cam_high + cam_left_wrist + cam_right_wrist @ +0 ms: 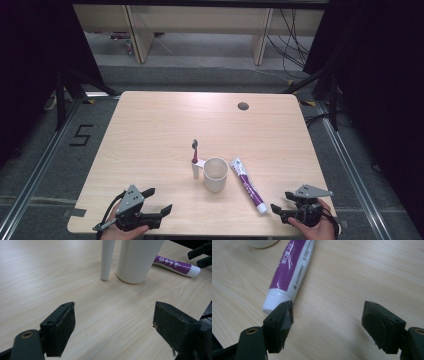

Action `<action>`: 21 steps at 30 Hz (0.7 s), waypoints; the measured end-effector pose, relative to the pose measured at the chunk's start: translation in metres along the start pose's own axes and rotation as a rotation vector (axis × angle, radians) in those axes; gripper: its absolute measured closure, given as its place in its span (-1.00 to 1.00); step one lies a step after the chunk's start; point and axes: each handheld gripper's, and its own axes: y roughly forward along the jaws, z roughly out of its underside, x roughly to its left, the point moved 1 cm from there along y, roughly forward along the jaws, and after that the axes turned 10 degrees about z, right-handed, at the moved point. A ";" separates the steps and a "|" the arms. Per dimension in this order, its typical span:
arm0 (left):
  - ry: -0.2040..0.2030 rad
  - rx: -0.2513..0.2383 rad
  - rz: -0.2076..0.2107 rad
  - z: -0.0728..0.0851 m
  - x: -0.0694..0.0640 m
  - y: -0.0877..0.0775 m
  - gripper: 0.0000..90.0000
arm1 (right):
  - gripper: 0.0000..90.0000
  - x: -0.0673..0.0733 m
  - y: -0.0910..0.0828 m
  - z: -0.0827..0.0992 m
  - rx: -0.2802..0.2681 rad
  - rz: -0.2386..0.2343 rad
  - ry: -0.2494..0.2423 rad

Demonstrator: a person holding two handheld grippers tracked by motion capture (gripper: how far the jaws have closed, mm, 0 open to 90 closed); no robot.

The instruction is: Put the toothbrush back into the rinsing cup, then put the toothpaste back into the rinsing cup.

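High view: the left gripper [156, 201] sits at the near left edge of the table [150, 130], held in a hand [125, 231], jaws spread wide and released, nothing between them. The right gripper [281, 201] sits at the near right edge in the other hand [312, 227], jaws likewise parted and empty.

Outward from the right gripper: a white-and-purple toothpaste tube [247, 186] lies flat on the table, running diagonally, its white cap end nearest this gripper and just beside its jaws. In the right gripper view, the tube [289, 272] lies to the left of the gap; its cap end sits just behind the left jaw's tip, outside the grip. Whether tube and jaw touch cannot be told. Bare wood lies between the jaws.

Beyond the tube's far end stands a white cup [215, 174], upright, mouth open upward, near mid-table. Just beside its left stands a toothbrush [195, 159], with a white lower handle, pink band and dark head.

Left gripper view: cup [138, 260] and toothbrush handle [107, 258] stand ahead of the open jaws, well apart from them, with bare table between. The tube [176, 265] lies behind and to the right of the cup, the right gripper's dark jaws [200, 256] at its cap end.

Nothing obstructs either gripper. A dark round grommet [243, 106] sits at the table's far side.
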 end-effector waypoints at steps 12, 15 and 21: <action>0.010 0.011 0.025 0.008 -0.019 -0.007 -0.65 | -0.41 0.001 -0.003 0.003 0.009 0.009 0.030; 0.022 0.044 0.029 0.013 -0.026 -0.009 -0.65 | -0.41 0.001 -0.003 0.003 0.013 0.011 0.027; 0.034 0.058 -0.001 0.024 -0.038 -0.011 -0.65 | -0.36 0.000 -0.003 0.002 0.005 0.007 0.007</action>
